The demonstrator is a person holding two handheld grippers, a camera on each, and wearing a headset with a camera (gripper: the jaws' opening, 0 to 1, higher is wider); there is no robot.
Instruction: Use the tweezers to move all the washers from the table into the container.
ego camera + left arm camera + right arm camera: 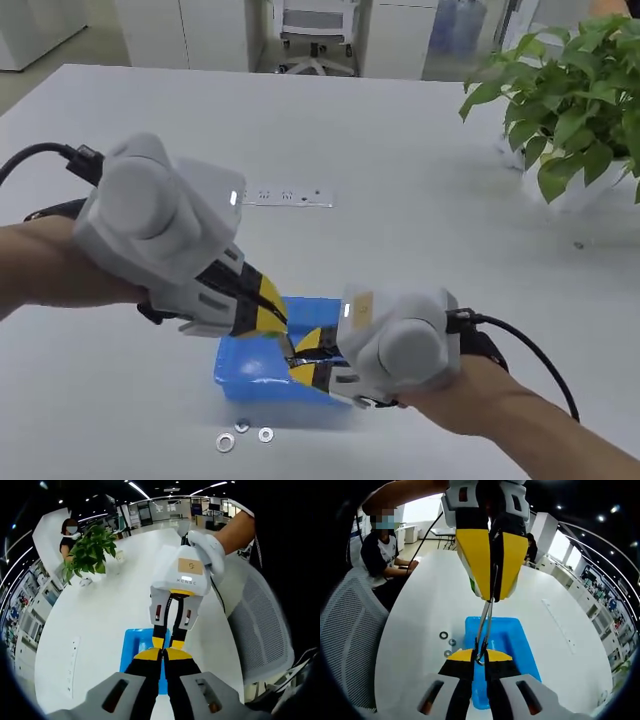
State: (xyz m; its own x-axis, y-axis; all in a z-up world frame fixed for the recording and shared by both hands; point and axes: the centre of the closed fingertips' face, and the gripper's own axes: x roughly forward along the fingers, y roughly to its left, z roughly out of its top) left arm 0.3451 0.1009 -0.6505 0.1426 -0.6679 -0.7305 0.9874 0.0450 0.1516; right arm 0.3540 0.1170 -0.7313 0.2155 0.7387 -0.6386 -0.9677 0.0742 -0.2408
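Your right claw (480, 656) looks pinched narrow on the tip of the slim silver metal tweezers (486, 622). Their long axis runs straight ahead into your left claw (492, 596), clamped on the far end, nose to nose. Below both sits the shallow blue plastic container (512, 635). Three small silver ring washers (448, 653) lie just left of the right claw on the white counter (415, 615), outside the container.

**Tweezers, washers, container: positions**

Tweezers (486, 620): thin bare metal, arms nearly closed. One end is pinched in the left gripper (492, 597), and the tips reach between the jaws of the right gripper (480, 656), above the container (512, 642).

Container: a shallow, open, blue rectangular tray.

Washers (452, 642): three silver rings lying flat on the table, clustered just beside the container's long side.
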